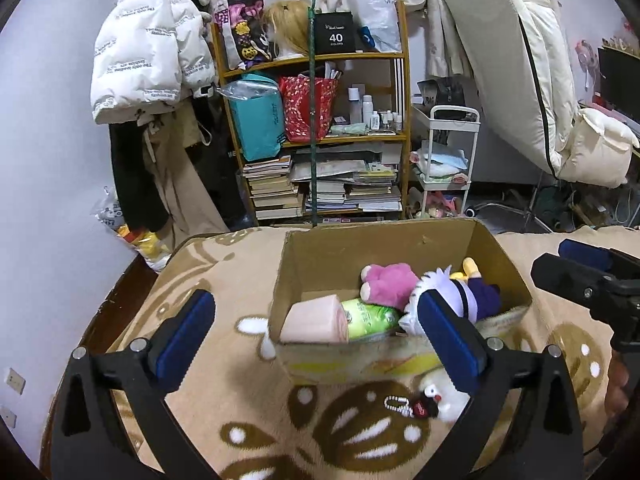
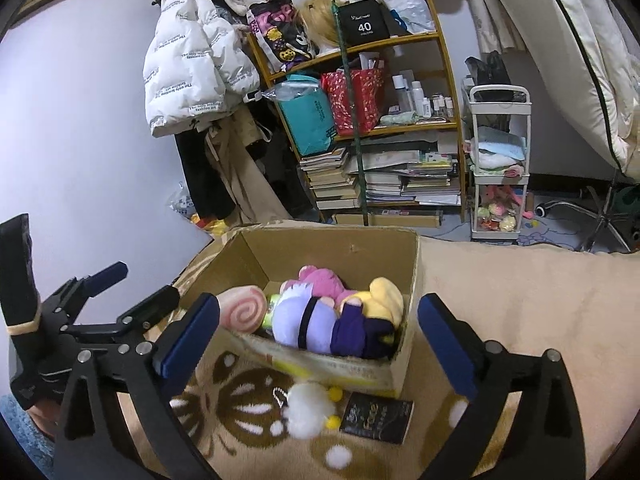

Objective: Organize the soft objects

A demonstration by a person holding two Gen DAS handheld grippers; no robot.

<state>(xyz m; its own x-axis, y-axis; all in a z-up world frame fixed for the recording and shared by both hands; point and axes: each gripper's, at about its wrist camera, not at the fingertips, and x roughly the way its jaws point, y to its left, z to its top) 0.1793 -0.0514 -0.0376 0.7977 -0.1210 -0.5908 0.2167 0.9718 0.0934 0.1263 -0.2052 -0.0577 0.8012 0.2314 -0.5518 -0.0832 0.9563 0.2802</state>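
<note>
Both the left gripper (image 1: pixel 316 332) and right gripper (image 2: pixel 318 338) hang released before the cardboard box (image 2: pixel 352 252) of plush toys (image 2: pixel 320 318), the small white plush (image 2: pixel 306 410) lying blurred at the box's near wall, its lower contents hidden.

Your left gripper's right finger (image 1: pixel 448 344) covers part of the white-haired doll (image 1: pixel 424 284) and part of the small white plush (image 1: pixel 444 396) lying outside the cardboard box (image 1: pixel 320 248). The box's near wall hides the lower half of the pink roll (image 1: pixel 316 320) and the green packet (image 1: pixel 372 316) (its print is too small to read). In the right wrist view the white plush is blurred, and the black card (image 2: pixel 376 416) beside it carries lettering you cannot make out. The left gripper (image 2: pixel 132 284) is partly cut off there by your right gripper's left finger (image 2: pixel 188 336).
</note>
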